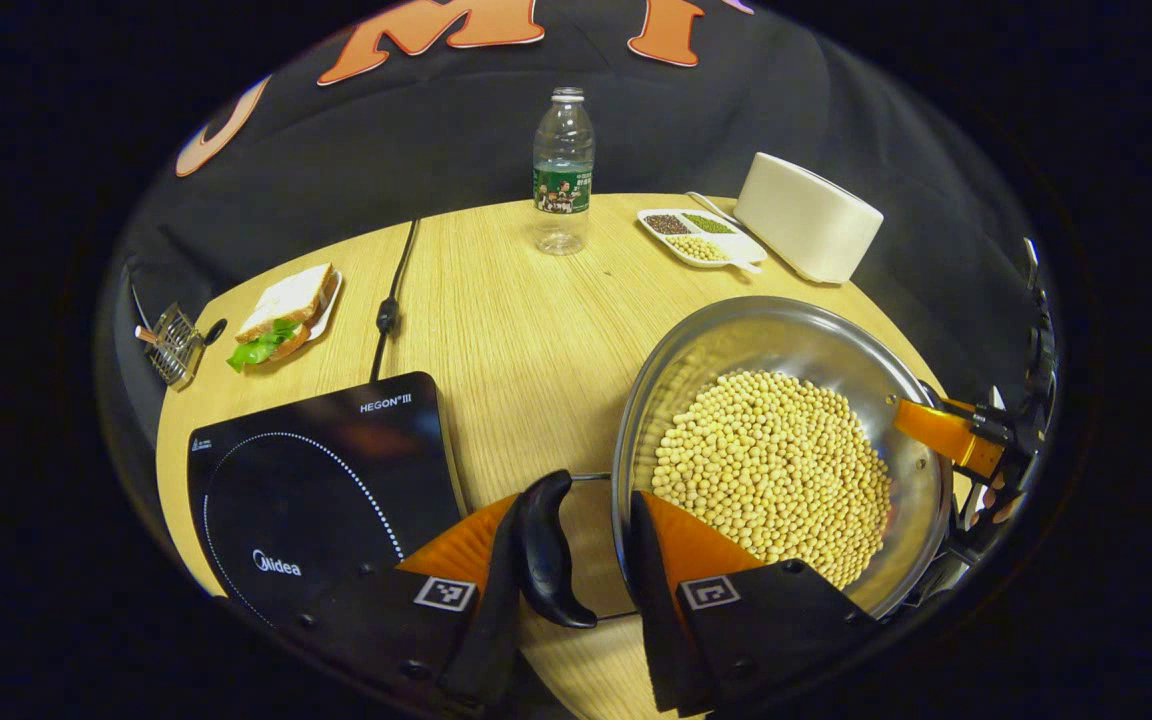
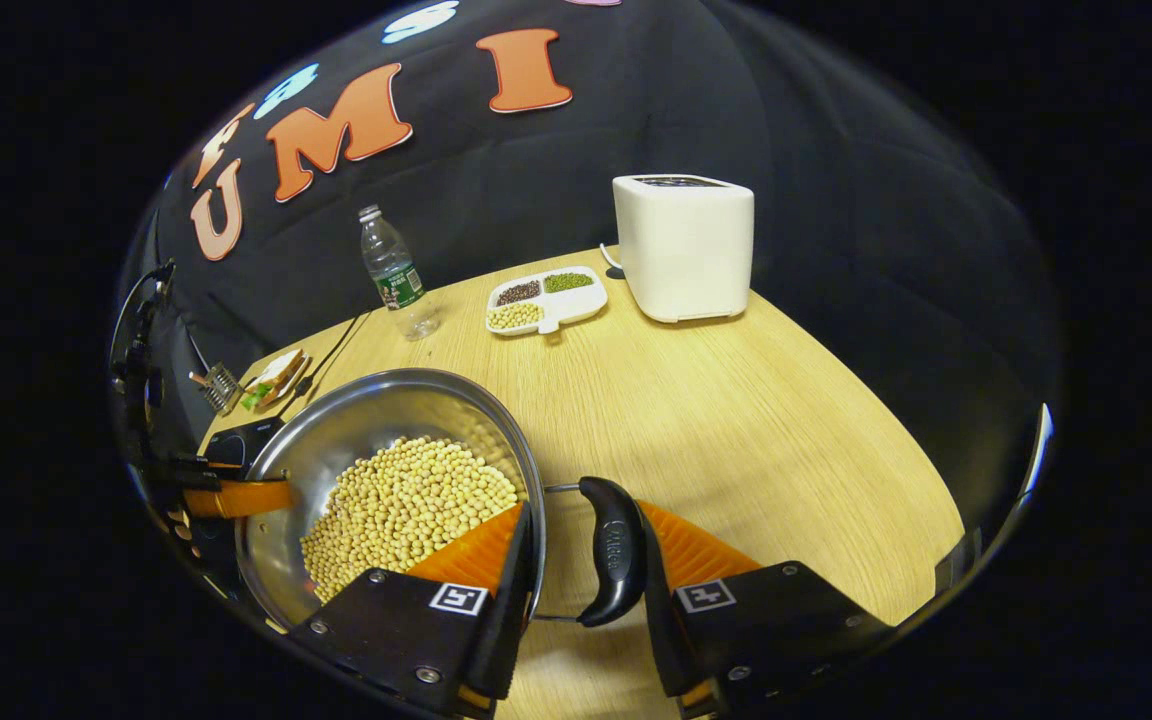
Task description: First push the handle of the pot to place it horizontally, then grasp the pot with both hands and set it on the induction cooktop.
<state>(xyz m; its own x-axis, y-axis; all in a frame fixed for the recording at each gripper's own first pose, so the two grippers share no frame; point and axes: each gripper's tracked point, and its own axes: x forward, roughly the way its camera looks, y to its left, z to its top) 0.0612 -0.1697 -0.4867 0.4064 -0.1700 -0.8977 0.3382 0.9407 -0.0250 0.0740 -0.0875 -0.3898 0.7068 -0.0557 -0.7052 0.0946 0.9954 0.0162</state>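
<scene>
Pot [image 1: 786, 440] of soybeans: on the surface just beside the induction cooktop [image 1: 316, 480], side handles level, left gripper [image 1: 591, 545] and right gripper [image 2: 581, 545] each grasping one; handle step judged done, transfer outstanding.

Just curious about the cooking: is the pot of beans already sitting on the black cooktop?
No: in the left gripper view the pot rests on the wooden table, beside the induction cooktop.
</scene>
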